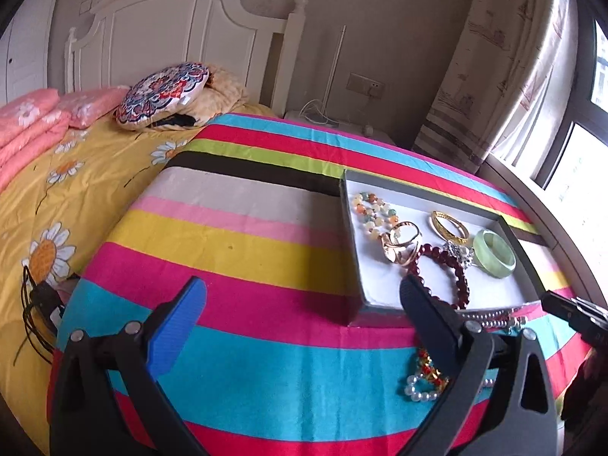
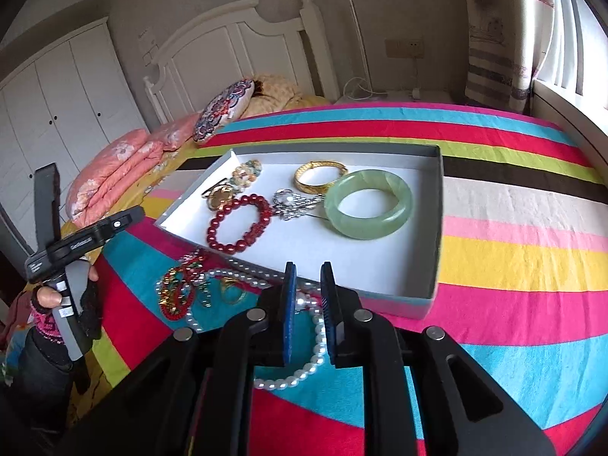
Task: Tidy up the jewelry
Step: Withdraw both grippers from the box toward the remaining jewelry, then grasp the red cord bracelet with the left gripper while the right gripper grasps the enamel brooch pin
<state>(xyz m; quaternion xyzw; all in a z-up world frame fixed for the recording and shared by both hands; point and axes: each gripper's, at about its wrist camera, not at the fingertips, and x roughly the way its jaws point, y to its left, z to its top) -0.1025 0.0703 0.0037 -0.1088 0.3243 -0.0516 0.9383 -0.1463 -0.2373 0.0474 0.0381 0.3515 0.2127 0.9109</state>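
A shallow grey box with a white floor (image 2: 418, 266) (image 1: 351, 228) lies on the striped cloth. In it are a green jade bangle (image 2: 368, 205) (image 1: 494, 252), a gold bangle (image 2: 319, 178) (image 1: 448, 226), a dark red bead bracelet (image 2: 237, 226) (image 1: 461, 281), a silver brooch (image 2: 294, 203), a pastel bead bracelet (image 2: 247, 173) (image 1: 374, 209) and a gold watch (image 2: 220, 193) (image 1: 399, 243). A white pearl necklace (image 2: 315, 349) (image 1: 418, 389), a red-and-gold bracelet (image 2: 174, 292) and a gold ring (image 2: 231, 290) lie in front of the box. My right gripper (image 2: 307, 288) is narrowly open astride the pearl necklace. My left gripper (image 1: 304, 311) is open and empty.
The striped cloth (image 2: 513, 258) covers a bed with a yellow daisy sheet (image 1: 57, 197), pink quilts (image 1: 26, 125) and a patterned cushion (image 1: 163, 95). A white headboard (image 1: 171, 34) stands behind, a curtain and window (image 1: 570, 95) at right.
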